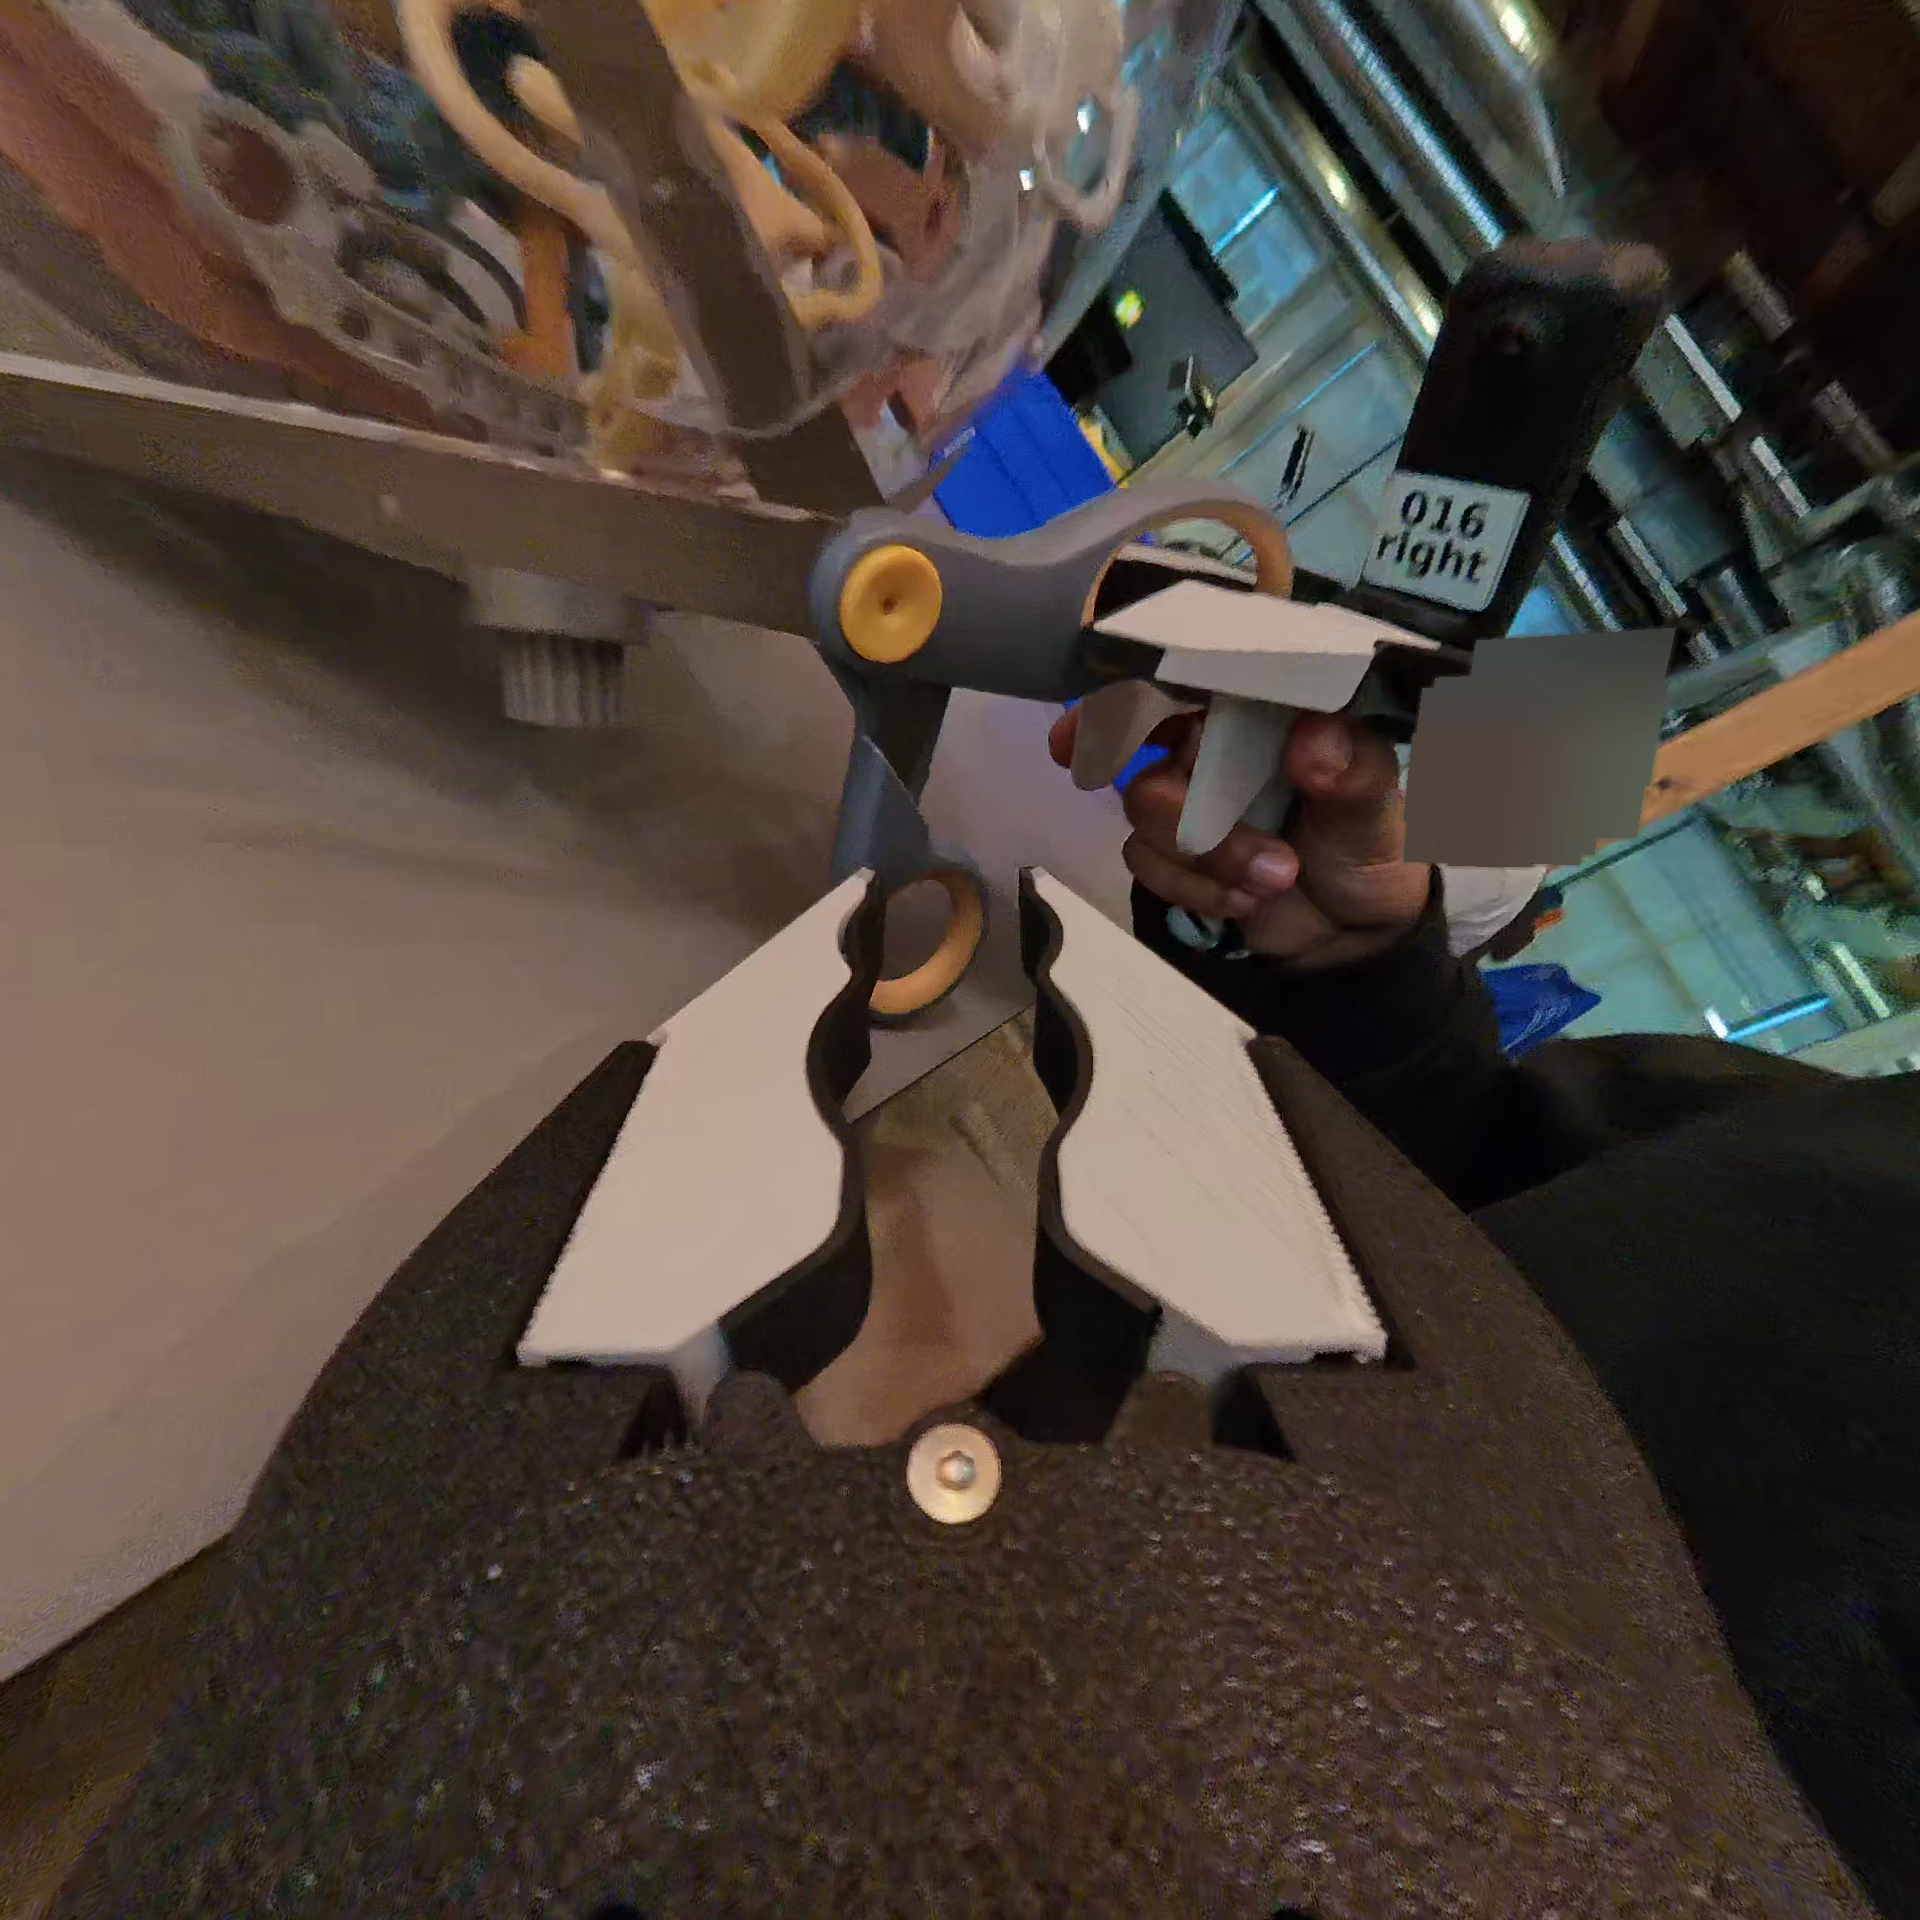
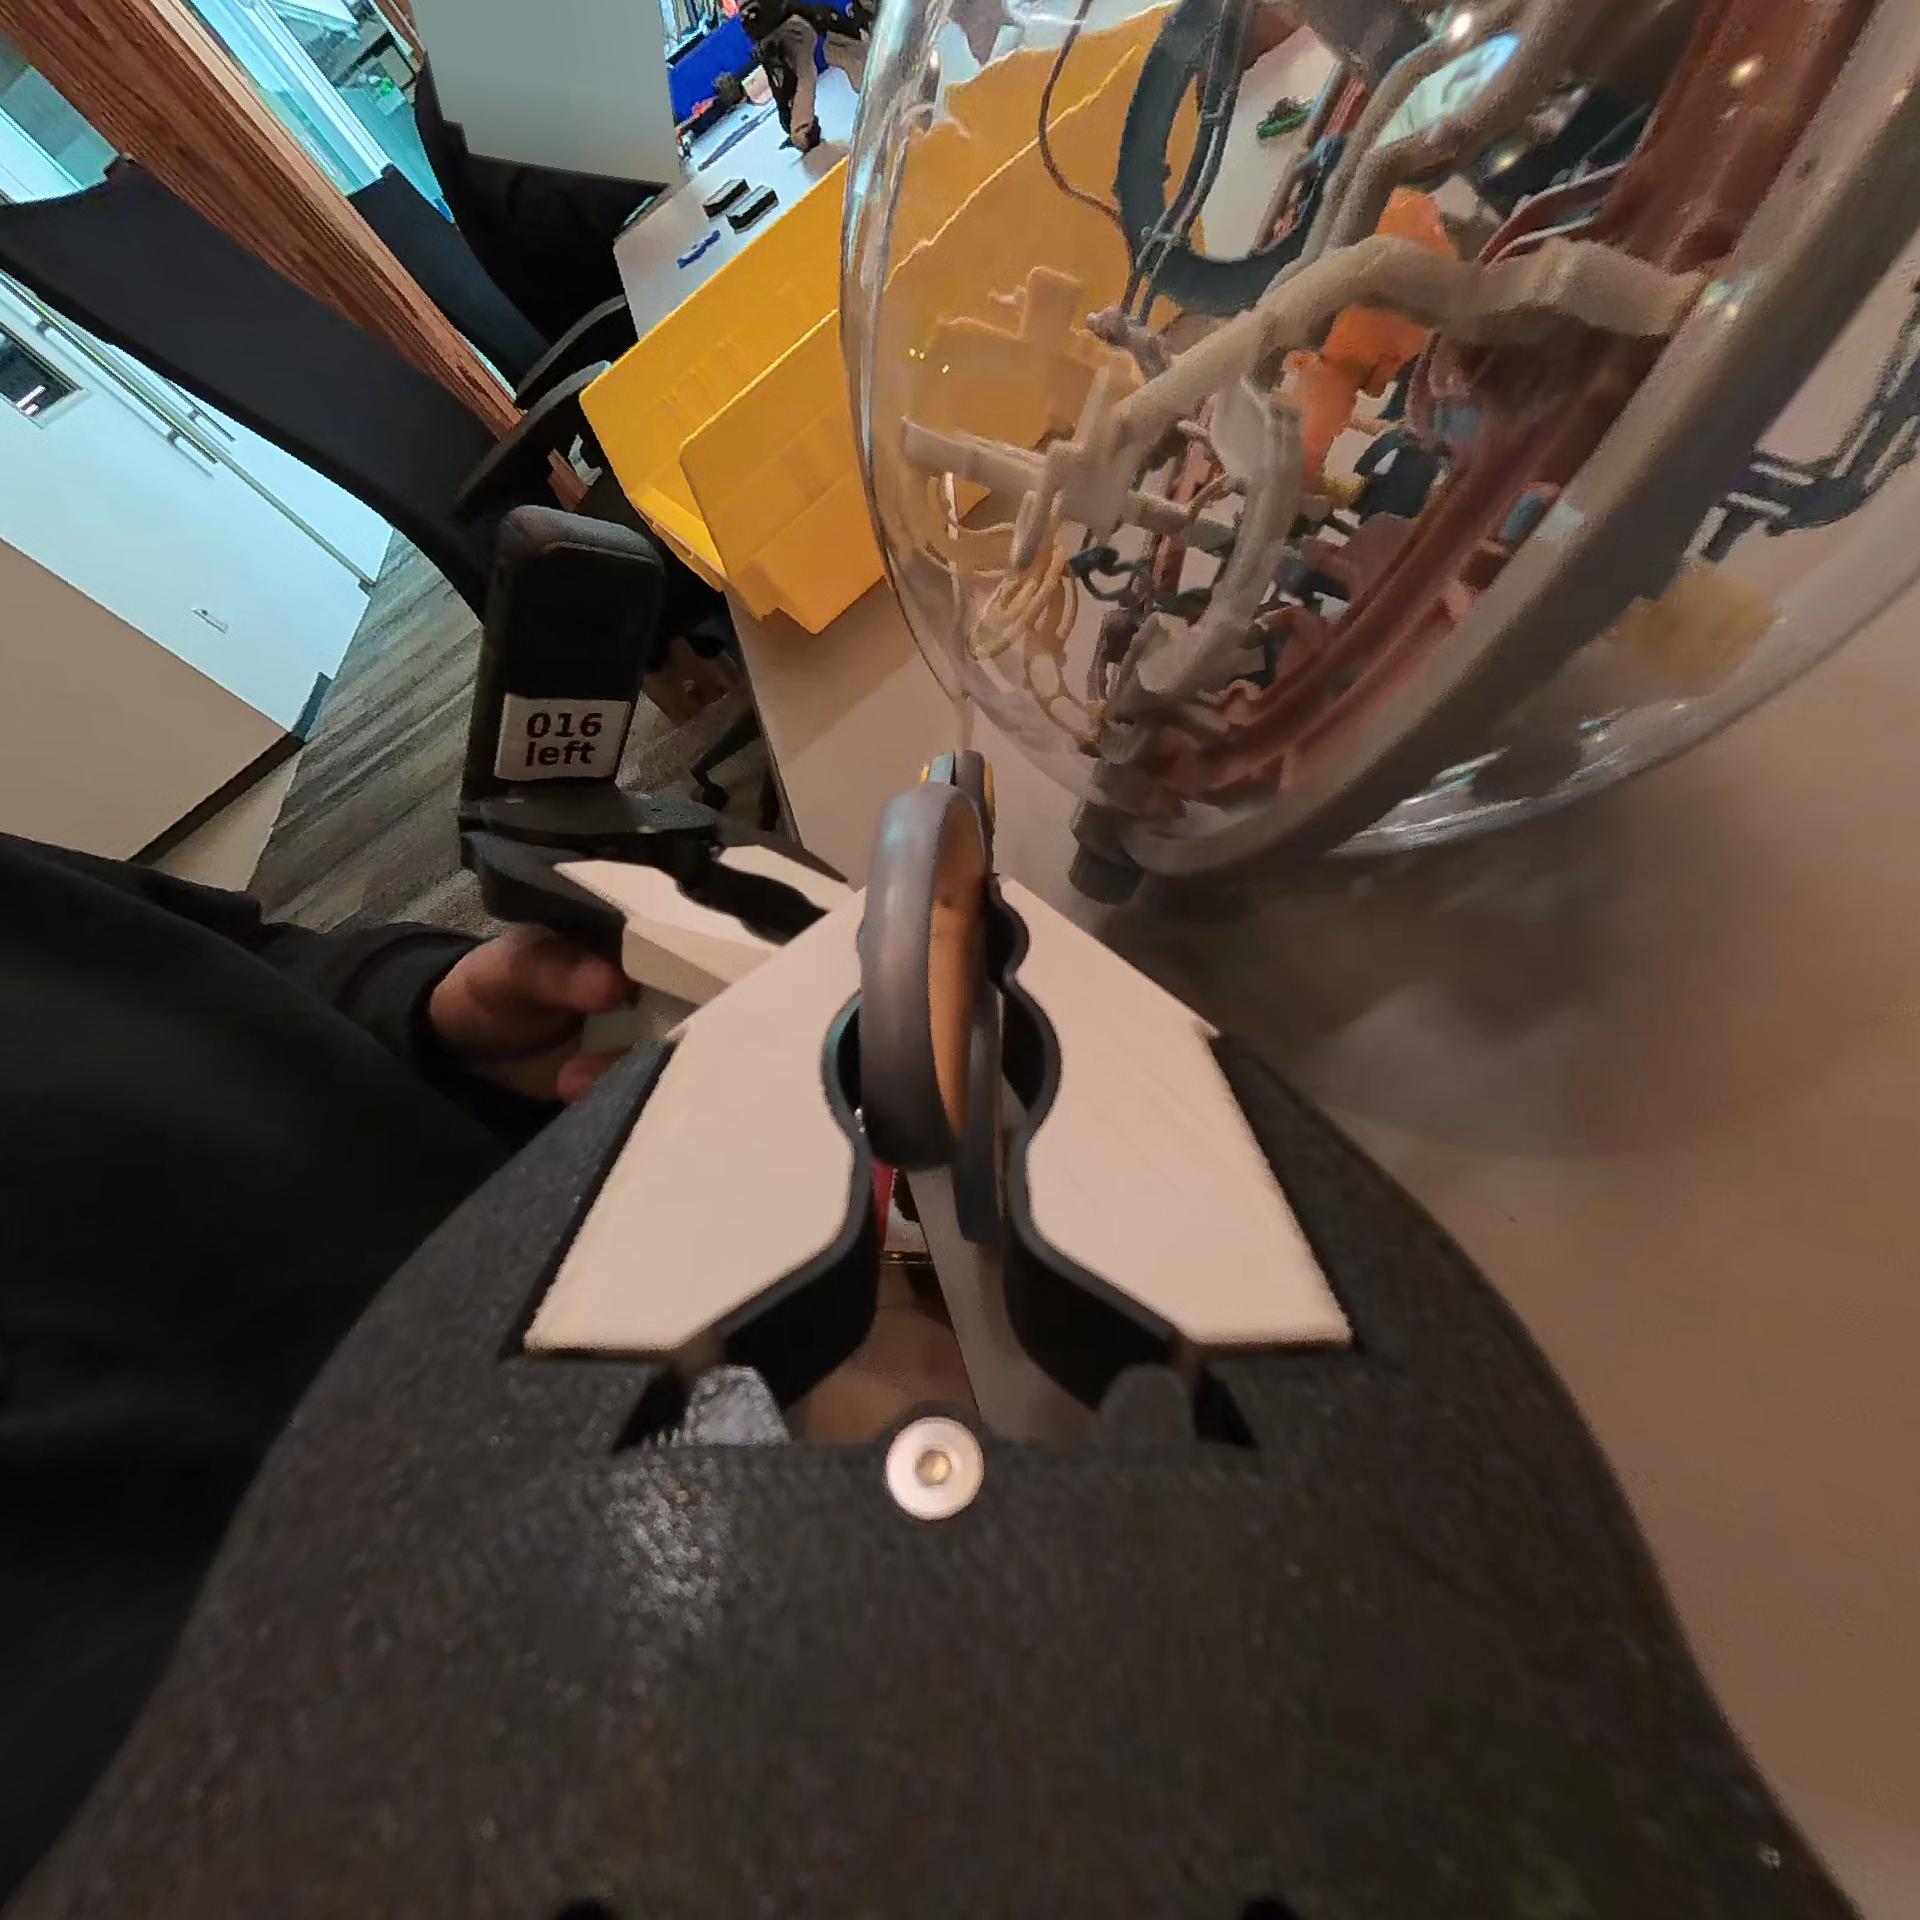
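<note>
Left wrist view: my left gripper (image 1: 945, 883) spread, small scissors (image 1: 914, 644) loop between fingertips, touching left one only. Right wrist view: my right gripper (image 2: 935, 914) pinching large scissors (image 2: 930, 997) loop, beside clear sphere (image 2: 1351, 416) on table (image 2: 1558, 1143).

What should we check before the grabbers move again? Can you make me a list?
1. Right gripper clamped on the big handle loop: ok.
2. Left gripper closed on the small handle loop: not ok; the loop sits between open fingers.
3. Scissors blades shut: not ok; they are spread wide.
4. Long blade apart from the clear ball: cannot tell; they are very close.
5. Hand away from the blades: ok; it is on the handle side.
</note>
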